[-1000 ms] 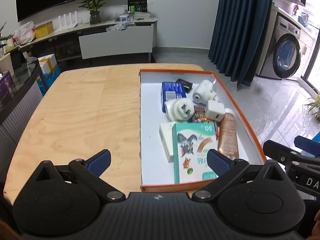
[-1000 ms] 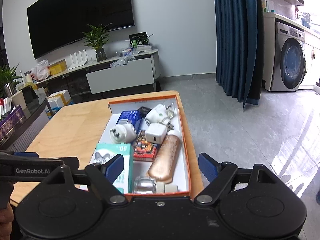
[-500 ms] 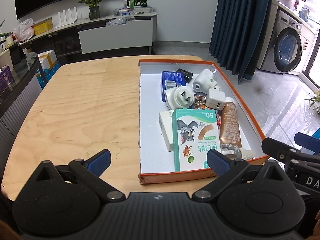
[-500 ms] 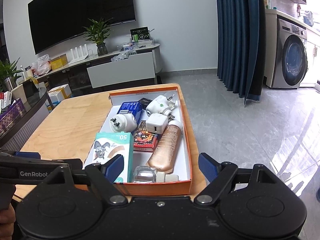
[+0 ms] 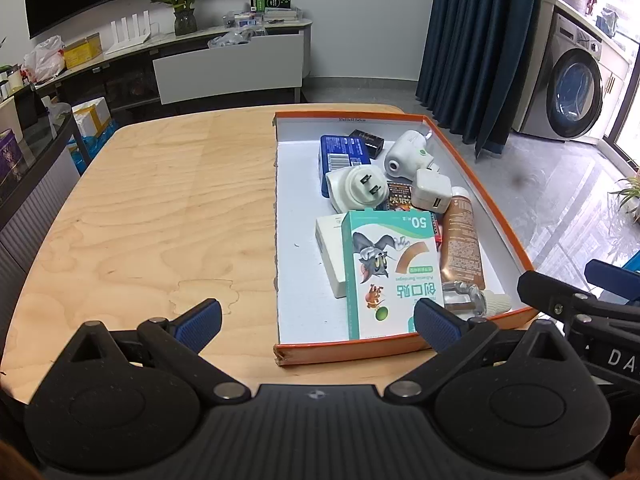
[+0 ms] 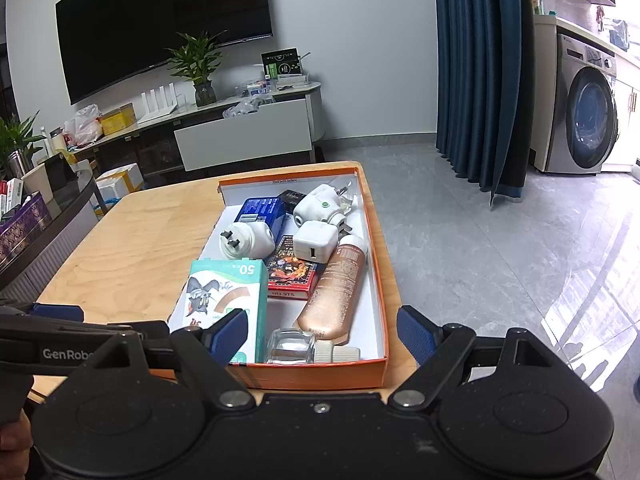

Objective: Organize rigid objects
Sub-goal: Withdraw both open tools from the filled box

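Note:
An orange-rimmed white tray (image 5: pixel 498 216) (image 6: pixel 378 264) sits on the right side of a wooden table (image 5: pixel 160 200). In it lie a teal bandage box (image 5: pixel 390 268) (image 6: pixel 228 292), a copper bottle (image 5: pixel 460 240) (image 6: pixel 336 288), a round white plug adapter (image 5: pixel 354 188) (image 6: pixel 248 240), a white USB charger (image 5: pixel 432 192) (image 6: pixel 314 242), a blue box (image 5: pixel 344 152), a red card pack (image 6: pixel 292 270) and a small glass bottle (image 6: pixel 290 346). My left gripper (image 5: pixel 316 320) is open and empty, near the tray's front left corner. My right gripper (image 6: pixel 322 332) is open and empty, above the tray's front edge.
The table's left half (image 5: pixel 140 200) is bare wood. Behind the table stand a low TV cabinet (image 5: pixel 228 64) and a plant (image 6: pixel 198 64). A dark curtain (image 6: pixel 480 72) and a washing machine (image 6: pixel 588 108) stand to the right across the tiled floor.
Both grippers have drawn back and risen a little, so the whole tray and its front edge show now. Both stay open; nothing in the tray has moved.

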`<state>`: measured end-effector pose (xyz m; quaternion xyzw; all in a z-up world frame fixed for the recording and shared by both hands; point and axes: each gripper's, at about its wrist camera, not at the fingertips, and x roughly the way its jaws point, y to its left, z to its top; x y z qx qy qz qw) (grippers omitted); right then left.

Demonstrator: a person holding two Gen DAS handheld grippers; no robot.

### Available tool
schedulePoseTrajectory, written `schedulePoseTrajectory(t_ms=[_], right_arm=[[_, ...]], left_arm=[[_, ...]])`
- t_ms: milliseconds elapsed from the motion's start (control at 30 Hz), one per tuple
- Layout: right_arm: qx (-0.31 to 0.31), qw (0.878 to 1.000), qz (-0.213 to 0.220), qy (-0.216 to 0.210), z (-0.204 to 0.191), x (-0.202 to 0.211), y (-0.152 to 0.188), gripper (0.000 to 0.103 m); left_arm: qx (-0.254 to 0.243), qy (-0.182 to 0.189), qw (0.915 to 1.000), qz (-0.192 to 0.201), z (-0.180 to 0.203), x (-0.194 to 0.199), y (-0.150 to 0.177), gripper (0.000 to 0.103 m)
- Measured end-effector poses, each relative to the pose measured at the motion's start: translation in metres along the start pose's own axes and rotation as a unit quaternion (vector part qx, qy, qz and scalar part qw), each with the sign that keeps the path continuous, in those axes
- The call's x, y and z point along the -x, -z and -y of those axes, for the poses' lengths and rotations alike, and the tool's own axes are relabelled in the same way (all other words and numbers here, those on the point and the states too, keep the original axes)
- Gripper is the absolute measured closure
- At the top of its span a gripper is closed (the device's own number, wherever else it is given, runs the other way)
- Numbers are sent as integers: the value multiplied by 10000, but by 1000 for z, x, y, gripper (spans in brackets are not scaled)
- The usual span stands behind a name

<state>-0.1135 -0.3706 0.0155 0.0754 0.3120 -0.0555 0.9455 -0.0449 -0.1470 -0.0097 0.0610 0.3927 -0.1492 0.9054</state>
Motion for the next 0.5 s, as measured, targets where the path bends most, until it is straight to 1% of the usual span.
schedulePoseTrajectory(t_ms=[500], right_arm=[[4, 10000, -89, 0, 0, -10, -1, 7]], left_arm=[[-74, 60, 9999, -64, 0, -9, -1, 0]])
